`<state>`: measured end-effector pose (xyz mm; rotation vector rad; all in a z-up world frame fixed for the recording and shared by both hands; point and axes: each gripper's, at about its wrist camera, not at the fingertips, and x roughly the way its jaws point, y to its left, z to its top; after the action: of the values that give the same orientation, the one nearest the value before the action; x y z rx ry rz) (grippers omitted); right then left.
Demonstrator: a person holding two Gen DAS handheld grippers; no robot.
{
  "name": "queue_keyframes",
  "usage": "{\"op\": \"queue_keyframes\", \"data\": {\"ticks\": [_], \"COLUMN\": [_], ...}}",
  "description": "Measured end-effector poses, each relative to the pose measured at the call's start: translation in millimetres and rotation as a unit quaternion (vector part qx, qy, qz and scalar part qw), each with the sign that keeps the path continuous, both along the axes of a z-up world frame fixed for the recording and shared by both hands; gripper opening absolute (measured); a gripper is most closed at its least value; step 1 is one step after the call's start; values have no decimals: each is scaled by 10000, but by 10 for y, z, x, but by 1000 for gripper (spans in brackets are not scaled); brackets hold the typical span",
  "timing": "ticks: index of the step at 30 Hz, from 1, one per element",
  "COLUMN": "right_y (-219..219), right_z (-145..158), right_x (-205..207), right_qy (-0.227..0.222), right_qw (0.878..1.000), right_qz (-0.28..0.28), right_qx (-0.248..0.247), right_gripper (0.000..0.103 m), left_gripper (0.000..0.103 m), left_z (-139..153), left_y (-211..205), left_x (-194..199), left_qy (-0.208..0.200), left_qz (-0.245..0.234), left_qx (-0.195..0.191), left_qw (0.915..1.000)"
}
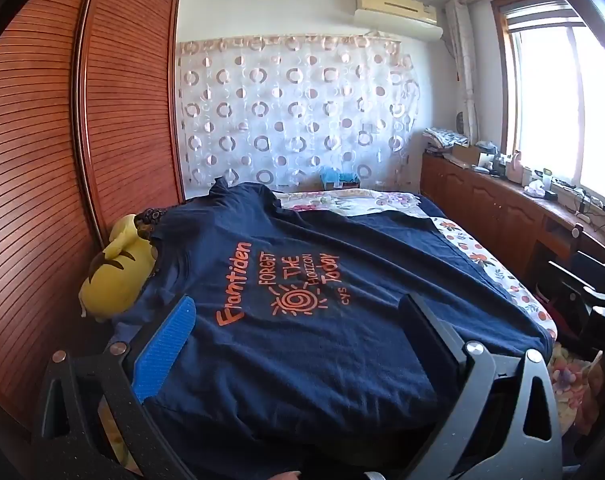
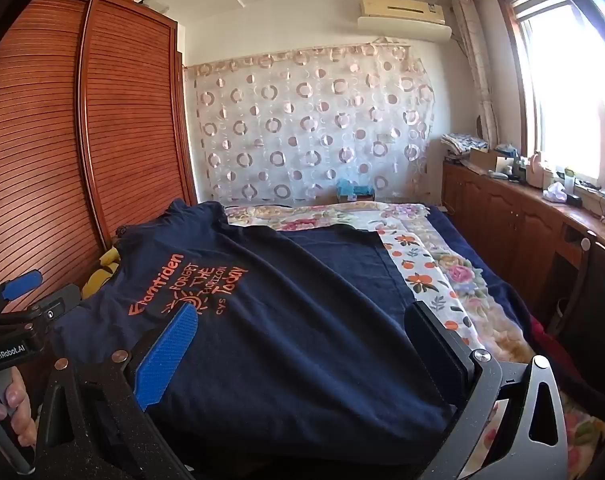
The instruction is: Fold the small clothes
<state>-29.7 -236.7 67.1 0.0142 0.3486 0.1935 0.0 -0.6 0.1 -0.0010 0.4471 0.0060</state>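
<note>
The left gripper (image 1: 298,320) stands with its jaws wide apart, one blue-padded finger (image 1: 164,348) to one side and a black finger (image 1: 430,332) to the other, and nothing is pinched between them. It hangs over the near part of a navy T-shirt (image 1: 302,360), pointing a little downward along the bed. The right gripper (image 2: 302,328) is likewise spread fully, its blue pad (image 2: 166,356) and black finger (image 2: 438,344) framing the same cloth without closing on it. Whether either gripper's fingers touch the fabric cannot be told from these views. In the right wrist view the left gripper's body and the hand (image 2: 14,408) that holds its handle show at the lower left edge.

The T-shirt lies spread flat on the bed (image 1: 498,264), printed side up, orange lettering (image 1: 286,280) readable, its collar end toward the wardrobe (image 1: 114,120) and a yellow plush toy (image 1: 114,276) just beside it. A sleeve reaches out toward the floral bedcover (image 2: 442,264). No fold line shows anywhere in the cloth; both side edges and the hem seem to lie open.

By this reading the task is at its very start: the garment is laid out and smoothed, and every fold is still to make. The sleeves want bringing in, then the body doubling over.
</note>
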Motion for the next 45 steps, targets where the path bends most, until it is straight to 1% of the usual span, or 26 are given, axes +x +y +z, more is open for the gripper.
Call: {"op": "queue_keyframes", "data": {"ticks": [3,4,11,13,19,20,25,27,39,40,45], "right_y": [2,5,62,-12,-26,25,38,44,28,23,46], "right_z": [-2,-3,-5,15,10,1,0,0,11,8,12], "right_x": [3,6,-4,-12,16,-57,-77,-83,-76,-67,-86], "right_qy": [-15,-4,26,24,45,9,16,23,24,32,35], "right_qw": [10000,10000,10000,10000,10000,9999,9999,9999,9999,9999,9999], "right_qz": [2,8,-4,-17,-57,-102,-117,-112,-108,-102,-84], "right_qx": [-6,2,36,36,58,42,56,62,69,74,73], "right_gripper": [103,103,103,103,103,103,103,103,103,103,103], "left_gripper": [102,102,102,102,102,102,102,102,102,102,102], "left_z": [2,2,0,0,18,32,50,67,129,85,110], "left_y": [-31,-12,40,28,63,66,113,40,75,35,39], "left_x": [16,-28,-12,-5,-17,-25,-14,-42,-23,-51,-47], "left_qy": [-67,-153,-163,-154,-173,-180,-196,-216,-241,-236,-240], "left_qz": [32,2,-21,-7,-11,2,-9,10,20,11,14], "left_qx": [98,-45,-29,-22,-22,-14,-26,-2,1,13,19], "left_qw": [9999,9999,9999,9999,9998,9998,9998,9998,9997,9997,9997]}}
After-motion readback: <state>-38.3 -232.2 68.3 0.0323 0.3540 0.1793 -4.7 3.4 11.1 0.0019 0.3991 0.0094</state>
